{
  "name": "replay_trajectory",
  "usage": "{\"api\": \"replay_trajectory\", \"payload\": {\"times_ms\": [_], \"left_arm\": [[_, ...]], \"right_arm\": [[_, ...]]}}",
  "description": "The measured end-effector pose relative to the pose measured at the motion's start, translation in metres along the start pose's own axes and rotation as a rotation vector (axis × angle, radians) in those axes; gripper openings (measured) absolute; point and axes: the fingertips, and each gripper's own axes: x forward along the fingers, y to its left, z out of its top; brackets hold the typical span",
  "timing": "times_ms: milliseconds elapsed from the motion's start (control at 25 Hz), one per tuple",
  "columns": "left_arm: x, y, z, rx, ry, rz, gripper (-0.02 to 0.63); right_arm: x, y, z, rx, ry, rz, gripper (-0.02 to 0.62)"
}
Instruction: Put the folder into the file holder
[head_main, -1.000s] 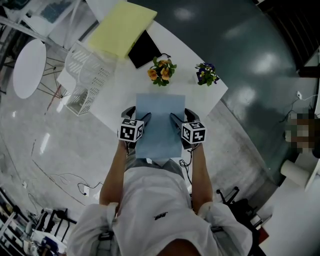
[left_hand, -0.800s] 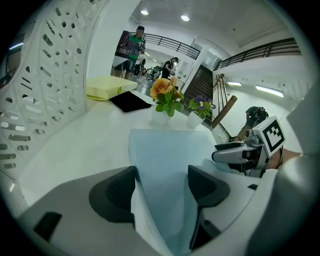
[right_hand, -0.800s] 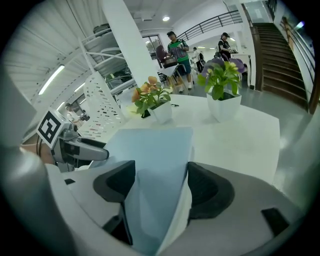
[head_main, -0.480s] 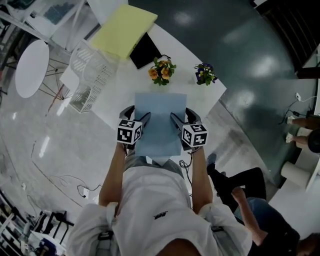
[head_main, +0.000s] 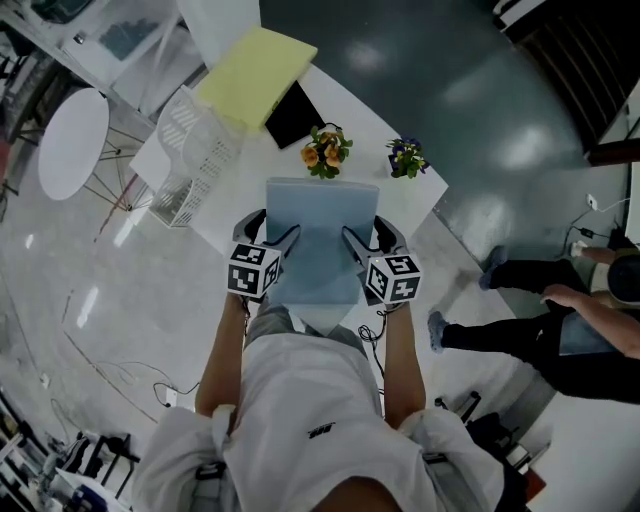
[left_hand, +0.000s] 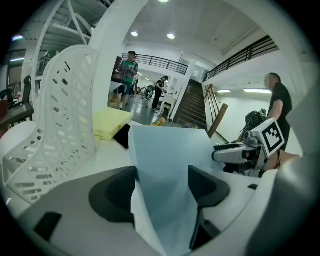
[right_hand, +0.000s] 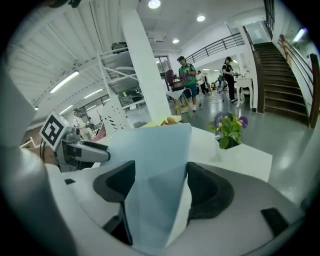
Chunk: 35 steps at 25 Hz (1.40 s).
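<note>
A light blue folder hangs above the white table, held by its two side edges. My left gripper is shut on its left edge, and in the left gripper view the sheet bends between the dark pads. My right gripper is shut on the right edge; the folder fills the gap between its jaws. The white perforated file holder stands at the table's left end, to the left of and beyond the folder, and looms tall beside the left gripper.
A yellow folder and a black flat item lie at the table's far end. Orange flowers and purple flowers stand just beyond the blue folder. A round white table is at left. A person walks at right.
Both grippers have risen together with the blue folder, which now looks larger and nearer to the head camera. A person has walked into view on the right.
</note>
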Motion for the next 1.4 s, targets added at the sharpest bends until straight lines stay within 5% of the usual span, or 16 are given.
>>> {"api": "replay_trajectory", "payload": {"times_ms": [680, 1400], "left_arm": [[-0.048, -0.011, 0.074, 0.103, -0.172, 0.014, 0.345], [-0.076, -0.031, 0.101, 0.224, -0.299, -0.027, 0.345]], "right_arm": [[-0.033, 0.022, 0.074, -0.055, -0.175, 0.002, 0.327], [-0.057, 0.028, 0.097, -0.084, -0.272, -0.002, 0.327]]}}
